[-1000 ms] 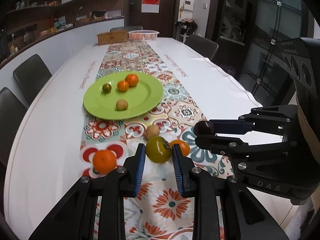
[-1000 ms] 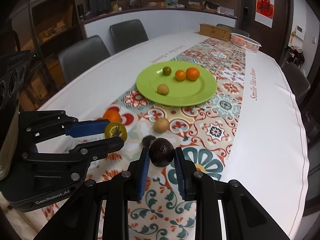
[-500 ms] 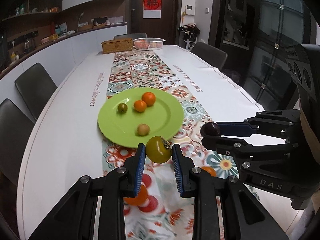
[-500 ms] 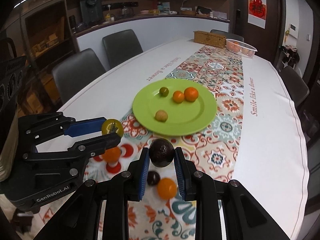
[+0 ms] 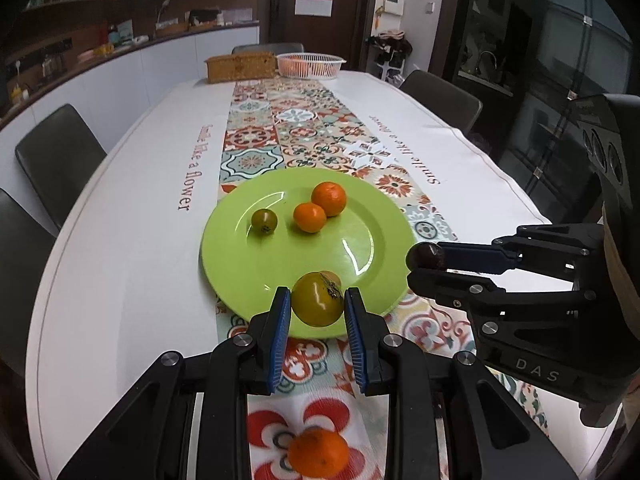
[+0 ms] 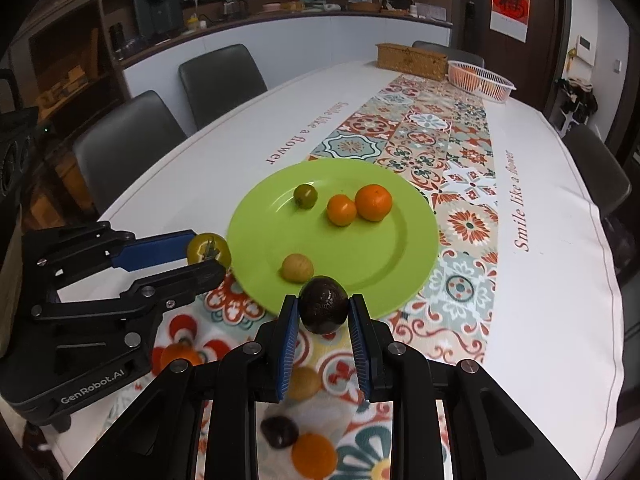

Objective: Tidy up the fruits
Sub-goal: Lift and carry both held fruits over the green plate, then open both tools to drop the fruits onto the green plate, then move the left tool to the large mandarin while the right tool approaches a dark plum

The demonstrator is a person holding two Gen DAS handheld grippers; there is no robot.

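Left wrist view: left gripper [image 5: 317, 307] clenched on a yellow-green tomato [image 5: 317, 298], held over the near rim of the green plate [image 5: 248, 264]. Right gripper [image 6: 323, 318] grips a dark avocado [image 6: 323, 304], also at the near plate edge. Plate already carries two oranges [image 5: 329, 198], a small green tomato [image 5: 264, 221] and a tan round fruit [image 6: 297, 267]. Judged roughly half done: both held fruits not yet released, and loose fruit remains on the runner [image 6: 460, 216], namely an orange [image 5: 318, 453], a second orange [image 6: 313, 456], a dark fruit [image 6: 279, 431] and a tan one [image 6: 303, 383]. Legible text: "GenRobot.AI" and "DAS" on gripper bodies; "Smile like a flower" on the cloth.
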